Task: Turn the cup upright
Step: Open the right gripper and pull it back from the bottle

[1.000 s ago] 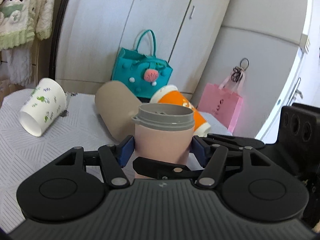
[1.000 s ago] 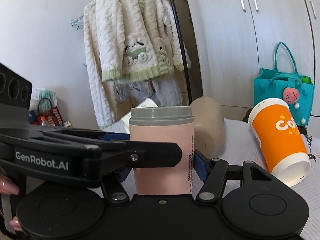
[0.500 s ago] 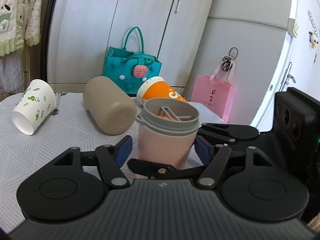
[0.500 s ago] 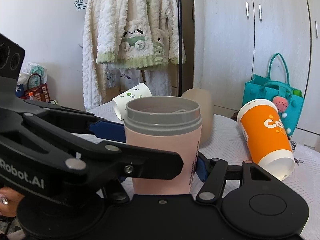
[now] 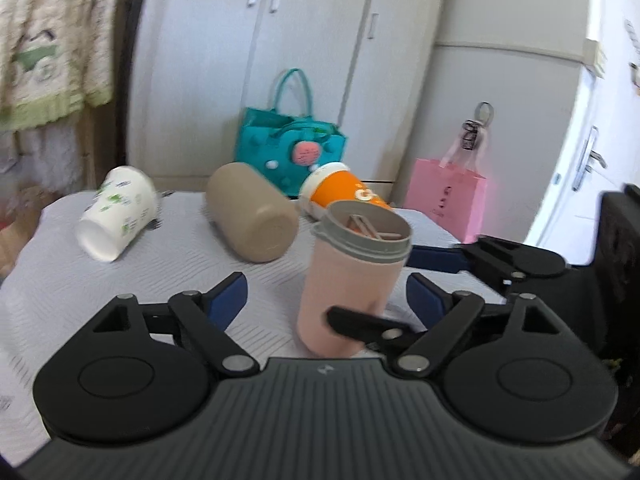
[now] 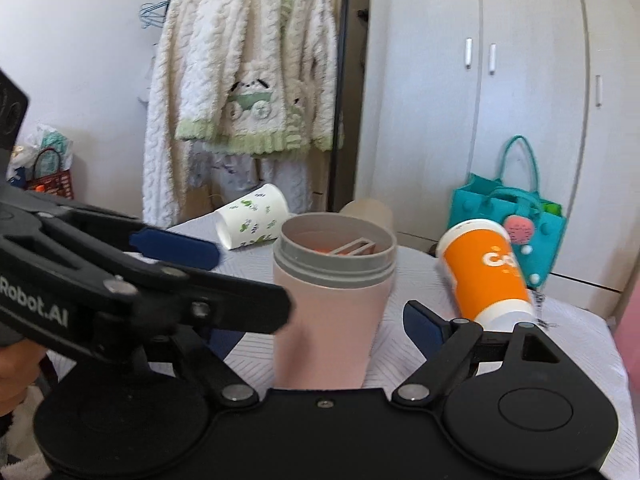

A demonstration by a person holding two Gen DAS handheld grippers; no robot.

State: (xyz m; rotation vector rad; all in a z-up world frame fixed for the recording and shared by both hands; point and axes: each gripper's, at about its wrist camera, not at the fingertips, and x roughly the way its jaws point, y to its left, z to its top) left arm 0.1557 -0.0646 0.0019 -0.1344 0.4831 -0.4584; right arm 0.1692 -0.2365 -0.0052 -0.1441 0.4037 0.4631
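Pink and grey-collared, the cup (image 5: 350,280) stands mouth-up on the pale quilted table (image 5: 80,280) in the left wrist view, leaning a little in the fisheye. The left gripper (image 5: 326,294) is spread wide, its blue pads (image 5: 226,294) clear of the cup's sides and gripping nothing. A black finger (image 5: 366,326) of the other tool crosses the cup's lower front and hides part of its base. Behind lie a white printed cup (image 5: 118,212), a beige cup (image 5: 252,218) and an orange cup (image 5: 344,194), all on their sides; the orange one is partly masked by the pink cup's rim. Motion blur softens the whole frame.

From the right wrist view, the same cup (image 6: 334,304) sits upright between the parted fingers of the right gripper (image 6: 320,332), which is also open and has hold of nothing. Its left pad is hidden behind the left tool (image 6: 132,280), which crosses the foreground and overlaps the cup's left edge; whether that tool touches the cup cannot be told. The cup's foot is cut off by the gripper body. The beige cup (image 6: 370,210) shows only as a sliver behind the rim.
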